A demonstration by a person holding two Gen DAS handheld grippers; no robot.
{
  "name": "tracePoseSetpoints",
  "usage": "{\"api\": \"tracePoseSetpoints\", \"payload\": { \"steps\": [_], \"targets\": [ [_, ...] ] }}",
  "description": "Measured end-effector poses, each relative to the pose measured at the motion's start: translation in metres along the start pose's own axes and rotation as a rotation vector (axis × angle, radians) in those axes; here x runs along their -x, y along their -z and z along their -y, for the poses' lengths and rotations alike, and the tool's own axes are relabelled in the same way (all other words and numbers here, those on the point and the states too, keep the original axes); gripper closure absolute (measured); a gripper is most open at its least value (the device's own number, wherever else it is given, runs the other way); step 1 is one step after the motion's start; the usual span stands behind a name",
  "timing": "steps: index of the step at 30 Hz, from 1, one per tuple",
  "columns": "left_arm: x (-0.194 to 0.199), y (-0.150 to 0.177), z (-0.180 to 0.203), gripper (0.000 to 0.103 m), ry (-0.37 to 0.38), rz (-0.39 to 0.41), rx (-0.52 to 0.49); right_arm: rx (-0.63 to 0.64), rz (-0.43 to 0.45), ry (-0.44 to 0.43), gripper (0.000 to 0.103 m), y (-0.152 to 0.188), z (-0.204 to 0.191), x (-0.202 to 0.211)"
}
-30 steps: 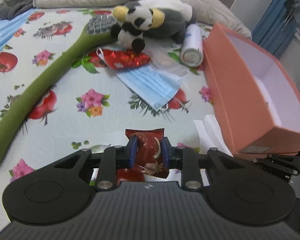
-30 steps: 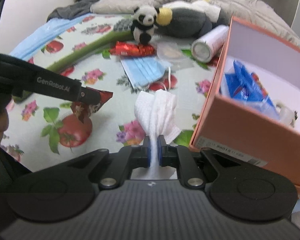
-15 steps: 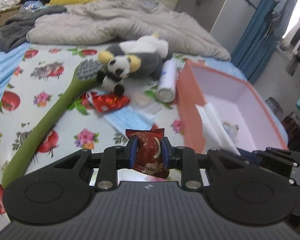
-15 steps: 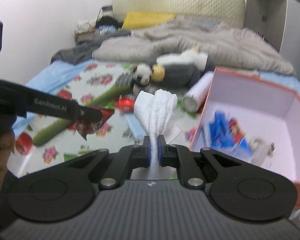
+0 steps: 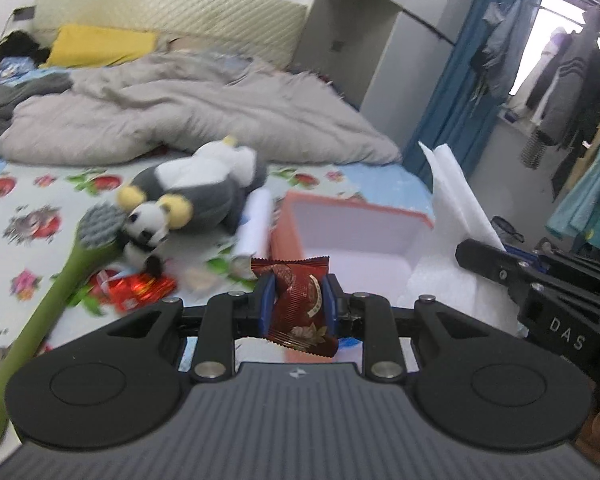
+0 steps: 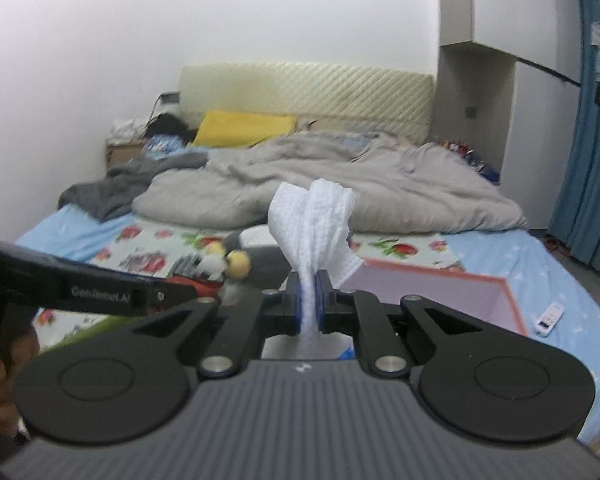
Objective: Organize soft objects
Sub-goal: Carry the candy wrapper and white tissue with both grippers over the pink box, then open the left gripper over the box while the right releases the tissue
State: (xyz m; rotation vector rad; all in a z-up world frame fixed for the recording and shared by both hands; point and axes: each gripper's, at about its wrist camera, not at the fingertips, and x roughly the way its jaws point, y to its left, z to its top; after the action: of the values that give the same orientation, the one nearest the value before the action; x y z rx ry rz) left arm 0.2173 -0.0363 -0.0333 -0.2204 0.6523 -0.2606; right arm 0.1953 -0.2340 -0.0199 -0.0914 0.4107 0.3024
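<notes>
Left gripper (image 5: 297,304) clamped on a dark red snack packet (image 5: 298,308), sticking up between the jaws. Right gripper (image 6: 309,304) pinching a white tissue (image 6: 314,228), fanning out above the jaws, with the orange box (image 6: 440,292) just beyond.

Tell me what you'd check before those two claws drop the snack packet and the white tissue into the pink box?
1. Left gripper clamped on the dark red snack packet: ok.
2. Right gripper pinching the white tissue: ok.
3. Orange-pink box open on top: ok.
4. Free room inside the box: cannot tell, the grippers hide most of its floor.
5. The two grippers apart from each other: ok, close but not touching.
6. Panda plush clear of the box: ok.
</notes>
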Motion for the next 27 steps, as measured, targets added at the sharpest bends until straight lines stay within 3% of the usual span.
{"api": "tracePoseSetpoints", "payload": {
  "steps": [8,27],
  "targets": [
    [-0.046,-0.014,0.035,0.073,0.055,-0.035,-0.027,-0.089,0.001,0.069,0.092,-0.003,0.052,-0.012],
    [-0.211,0.0,0.071,0.073,0.041,-0.292,-0.087,-0.294,-0.242,0.114,0.092,0.07,0.145,-0.107]
  ]
}}
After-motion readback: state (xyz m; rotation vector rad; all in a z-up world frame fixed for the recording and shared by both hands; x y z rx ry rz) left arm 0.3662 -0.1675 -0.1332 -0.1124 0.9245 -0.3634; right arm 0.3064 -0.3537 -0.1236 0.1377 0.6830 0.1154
